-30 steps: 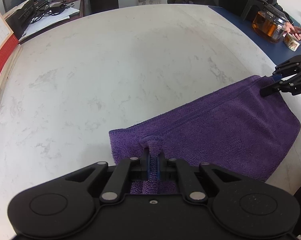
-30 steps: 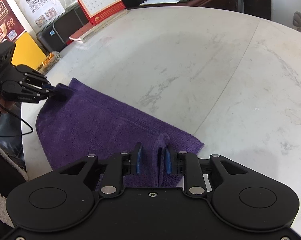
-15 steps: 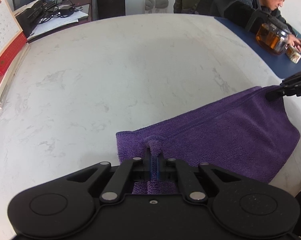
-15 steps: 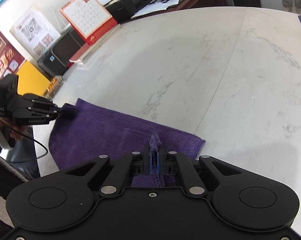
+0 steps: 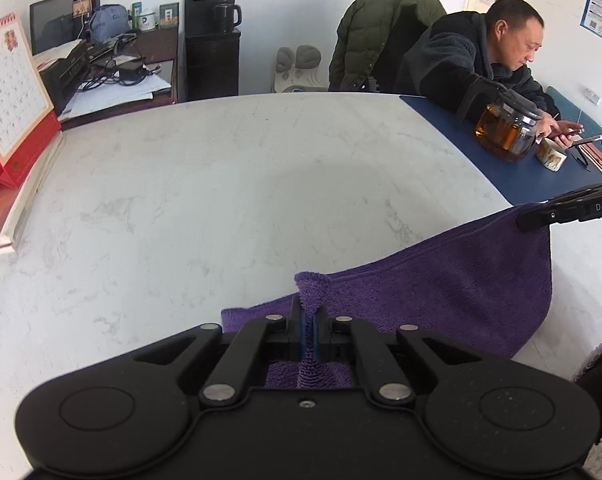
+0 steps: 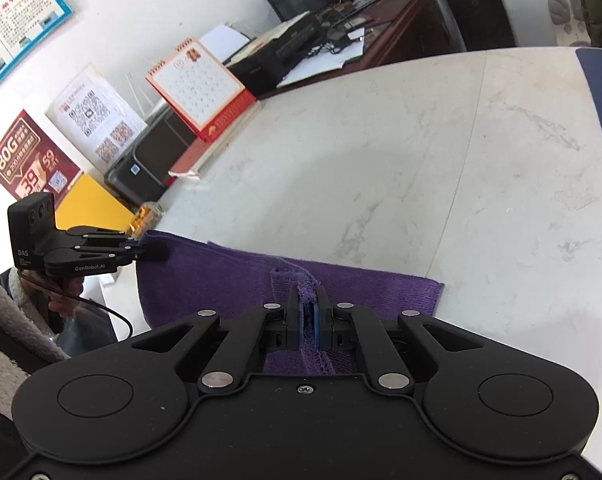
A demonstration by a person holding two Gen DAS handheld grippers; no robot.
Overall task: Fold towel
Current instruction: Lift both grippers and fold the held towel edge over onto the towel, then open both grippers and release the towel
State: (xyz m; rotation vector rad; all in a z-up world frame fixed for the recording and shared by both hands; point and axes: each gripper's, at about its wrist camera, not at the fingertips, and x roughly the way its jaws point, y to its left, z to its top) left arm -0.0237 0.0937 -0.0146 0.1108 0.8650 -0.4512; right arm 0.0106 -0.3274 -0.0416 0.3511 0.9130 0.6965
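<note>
Each black hand-held gripper, left gripper and right gripper, pinches a near corner of the purple terry towel, lifted off the white marble table.

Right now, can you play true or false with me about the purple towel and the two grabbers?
1. Both grippers pinch the purple towel. True: the left gripper and right gripper each clamp a bunched corner.
2. The towel is green. False: it is purple.
3. A glass teapot stands on the blue mat. True.
4. The calendar lies on top of the towel. False: it stands far off at the table's edge.
5. The right gripper's fingers are wide open. False: they are shut on towel.
</note>
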